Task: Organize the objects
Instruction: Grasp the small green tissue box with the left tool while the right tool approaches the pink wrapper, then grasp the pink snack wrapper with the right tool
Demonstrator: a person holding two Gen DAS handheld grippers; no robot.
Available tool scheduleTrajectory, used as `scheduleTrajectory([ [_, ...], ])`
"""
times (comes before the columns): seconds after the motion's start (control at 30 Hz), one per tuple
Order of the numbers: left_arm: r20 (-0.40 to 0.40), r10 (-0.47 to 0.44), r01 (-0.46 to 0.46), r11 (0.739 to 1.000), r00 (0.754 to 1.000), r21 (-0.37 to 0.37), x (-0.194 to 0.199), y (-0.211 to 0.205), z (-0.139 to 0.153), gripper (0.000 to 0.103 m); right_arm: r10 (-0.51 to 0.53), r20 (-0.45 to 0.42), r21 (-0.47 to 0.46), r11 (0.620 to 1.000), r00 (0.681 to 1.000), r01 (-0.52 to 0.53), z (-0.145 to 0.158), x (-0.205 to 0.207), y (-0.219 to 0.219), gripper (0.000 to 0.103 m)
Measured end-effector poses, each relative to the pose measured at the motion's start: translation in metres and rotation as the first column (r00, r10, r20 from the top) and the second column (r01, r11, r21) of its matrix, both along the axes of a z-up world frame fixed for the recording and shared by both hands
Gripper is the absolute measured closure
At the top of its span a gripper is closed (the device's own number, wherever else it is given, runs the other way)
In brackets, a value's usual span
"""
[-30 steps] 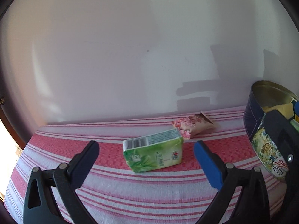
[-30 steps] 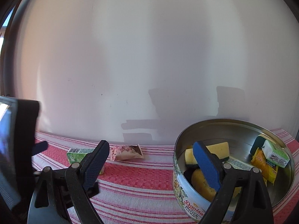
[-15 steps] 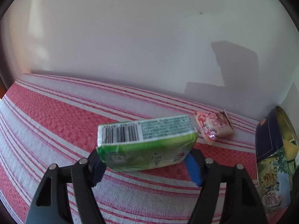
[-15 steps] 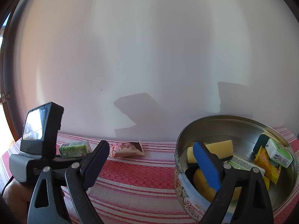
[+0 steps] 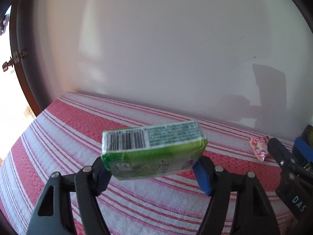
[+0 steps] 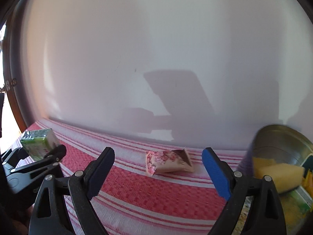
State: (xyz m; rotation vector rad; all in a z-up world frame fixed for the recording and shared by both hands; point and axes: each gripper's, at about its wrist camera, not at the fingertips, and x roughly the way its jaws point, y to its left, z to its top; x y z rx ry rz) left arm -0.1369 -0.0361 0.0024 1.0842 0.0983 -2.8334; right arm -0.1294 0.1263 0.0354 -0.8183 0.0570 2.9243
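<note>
Gripping a green packet (image 5: 153,152) by its two short ends, the left claw (image 5: 154,173) holds it clear above the table (image 5: 58,129), which wears a red-and-white striped cloth. The jaws closed within the last second and now press the packet from both sides. Its upper face is white, with a barcode at the left and a block of small print at the right, too fine to read; the green front shows a picture and a small red-and-blue mark, also unreadable.

From the right wrist, the same packet (image 6: 39,143) sits in the left claw (image 6: 42,153) above the left edge of the table (image 6: 137,192). The right claw (image 6: 158,173) stands wide open with nothing between its pads; a pink flowered sachet (image 6: 168,162) with a torn corner lies on the cloth beyond it, near the back edge by the wall. A round tin (image 6: 283,137) stands at the right edge, holding yellow sponges (image 6: 279,174) and other packs; its side label is too blurred to read. On the right claw (image 5: 281,152), seen from the left wrist, white letters "DAS" show.
</note>
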Motion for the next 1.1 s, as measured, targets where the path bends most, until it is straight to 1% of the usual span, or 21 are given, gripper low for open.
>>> scheduleTrajectory([
  [0.03, 0.022, -0.001, 0.001, 1.000, 1.000, 0.006, -0.004, 0.001, -0.002, 0.031, -0.005, 0.040, -0.013, 1.000, 0.999, 0.005, -0.004, -0.010, 0.002, 0.010],
  [0.07, 0.040, -0.006, 0.005, 1.000, 0.999, 0.011, 0.000, -0.003, -0.002, 0.031, -0.005, 0.073, -0.044, 0.999, 0.997, 0.008, -0.008, -0.019, 0.006, 0.010],
  [0.1, 0.052, -0.013, 0.013, 1.000, 0.999, 0.012, -0.005, -0.002, 0.000, 0.031, -0.003, 0.100, -0.072, 0.997, 0.995, 0.010, -0.011, -0.028, 0.010, 0.010],
  [0.2, 0.076, -0.030, 0.031, 0.999, 0.997, -0.011, -0.006, 0.006, -0.004, 0.031, -0.015, 0.172, -0.118, 0.992, 0.985, 0.036, -0.021, -0.050, 0.022, 0.010],
  [0.27, 0.087, -0.038, 0.041, 0.999, 0.995, -0.027, -0.006, 0.010, -0.006, 0.031, -0.006, 0.237, -0.144, 0.989, 0.972, 0.042, -0.031, -0.065, 0.028, 0.010],
  [0.3, 0.091, -0.040, 0.043, 0.999, 0.995, -0.031, -0.007, 0.012, -0.007, 0.031, 0.006, 0.285, -0.164, 0.986, 0.958, 0.042, -0.038, -0.073, 0.030, 0.011],
  [0.33, 0.096, -0.042, 0.045, 0.998, 0.995, -0.032, -0.018, 0.012, -0.006, 0.031, 0.007, 0.314, -0.165, 0.985, 0.949, 0.047, -0.040, -0.076, 0.029, 0.010],
  [0.37, 0.098, -0.042, 0.045, 0.998, 0.994, -0.032, -0.016, 0.009, -0.004, 0.031, -0.001, 0.297, -0.143, 0.989, 0.955, 0.046, -0.038, -0.077, 0.027, 0.010],
  [0.4, 0.098, -0.042, 0.046, 0.998, 0.994, -0.030, -0.018, 0.008, -0.002, 0.031, -0.008, 0.305, -0.115, 0.992, 0.952, 0.045, -0.039, -0.080, 0.024, 0.011],
  [0.43, 0.100, -0.043, 0.046, 0.999, 0.994, -0.030, -0.017, 0.009, -0.001, 0.031, -0.011, 0.324, -0.099, 0.994, 0.946, 0.046, -0.041, -0.082, 0.023, 0.020],
  [0.47, 0.102, -0.044, 0.047, 0.998, 0.994, -0.029, -0.017, 0.010, -0.001, 0.031, -0.023, 0.321, -0.075, 0.996, 0.947, 0.050, -0.040, -0.081, 0.020, 0.027],
  [0.5, 0.104, -0.045, 0.048, 0.998, 0.994, -0.028, -0.020, 0.010, -0.001, 0.031, -0.050, 0.325, -0.033, 0.997, 0.944, 0.064, -0.039, -0.081, 0.017, 0.036],
  [0.57, 0.106, -0.045, 0.048, 0.999, 0.993, -0.020, -0.024, 0.007, -0.003, 0.031, -0.039, 0.323, -0.031, 0.998, 0.946, 0.051, -0.039, -0.079, 0.017, 0.039],
  [0.63, 0.106, -0.043, 0.044, 0.999, 0.993, -0.010, -0.024, 0.004, -0.004, 0.031, -0.034, 0.311, -0.054, 0.997, 0.950, 0.053, -0.037, -0.075, 0.022, 0.049],
  [0.67, 0.103, -0.040, 0.041, 0.999, 0.994, -0.006, -0.023, 0.004, -0.004, 0.031, 0.001, 0.282, -0.115, 0.993, 0.959, 0.032, -0.035, -0.070, 0.028, 0.057],
  [0.7, 0.101, -0.039, 0.040, 0.999, 0.994, -0.004, -0.023, 0.003, -0.004, 0.031, 0.030, 0.259, -0.165, 0.986, 0.965, 0.013, -0.033, -0.065, 0.034, 0.058],
  [0.73, 0.099, -0.039, 0.040, 0.999, 0.994, -0.004, -0.020, 0.006, -0.004, 0.031, 0.035, 0.232, -0.195, 0.981, 0.972, 0.011, -0.029, -0.058, 0.039, 0.060],
  [0.8, 0.098, -0.045, 0.045, 0.999, 0.994, -0.005, -0.020, 0.007, -0.004, 0.031, 0.050, 0.176, -0.227, 0.974, 0.983, -0.009, -0.023, -0.041, 0.044, 0.063],
  [0.83, 0.095, -0.046, 0.047, 0.999, 0.994, -0.005, -0.019, 0.007, -0.004, 0.031, 0.062, 0.162, -0.238, 0.971, 0.985, -0.022, -0.022, -0.034, 0.045, 0.063],
  [0.93, 0.083, -0.045, 0.046, 0.999, 0.995, -0.008, -0.014, 0.011, -0.001, 0.031, 0.069, 0.118, -0.251, 0.967, 0.991, -0.037, -0.017, -0.017, 0.046, 0.068],
  [1.1, 0.076, -0.050, 0.051, 0.999, 0.996, -0.012, -0.012, 0.012, -0.001, 0.031, 0.069, 0.087, -0.262, 0.964, 0.994, -0.044, -0.013, 0.006, 0.038, 0.070],
])
